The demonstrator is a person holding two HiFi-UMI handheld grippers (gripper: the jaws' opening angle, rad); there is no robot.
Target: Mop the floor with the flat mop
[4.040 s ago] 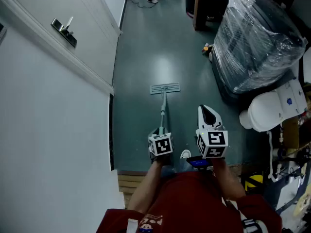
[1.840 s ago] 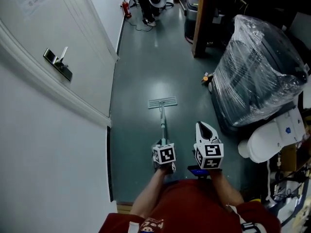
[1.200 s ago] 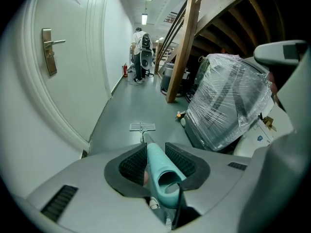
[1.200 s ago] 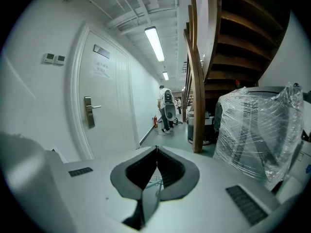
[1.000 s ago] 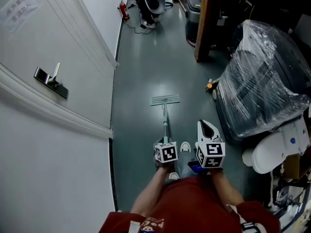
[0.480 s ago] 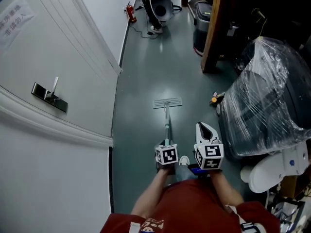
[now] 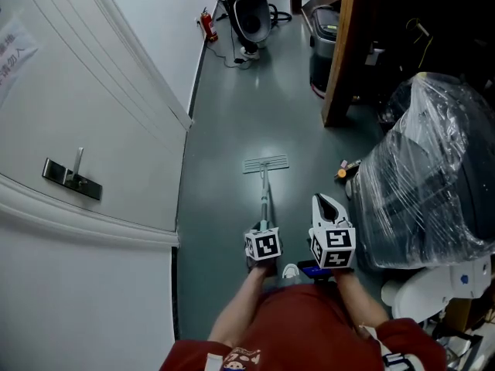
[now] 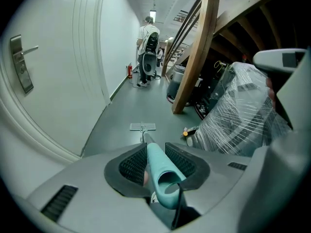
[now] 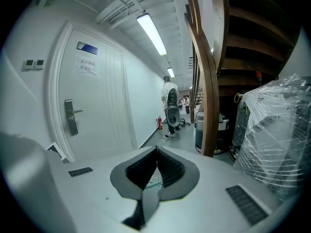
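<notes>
The flat mop stands on the grey-green floor [image 7: 232, 130], its rectangular head [image 7: 266, 164] flat down ahead of me and its pale teal pole [image 7: 263, 199] running back to my left gripper [image 7: 262, 245]. In the left gripper view the teal handle end [image 8: 159, 171] sits between the ribbed pads, the jaws shut on it, with the mop head [image 8: 143, 126] far down the pole. My right gripper [image 7: 332, 242] hovers beside the left one, apart from the pole, its jaws shut with nothing between them [image 9: 156, 169].
A white door [image 7: 85, 130] with a lever handle [image 7: 71, 175] lines the left. A plastic-wrapped bulky object [image 7: 433, 176] and a wooden post [image 7: 349, 45] crowd the right. A small orange item [image 7: 343, 171] lies by the wrap. A person with a machine [image 7: 247, 6] stands far down the corridor.
I have walked forward along the corridor with the mop pushed ahead; the door handle and wrapped object slid back in view. Both grippers kept their hold and spacing.
</notes>
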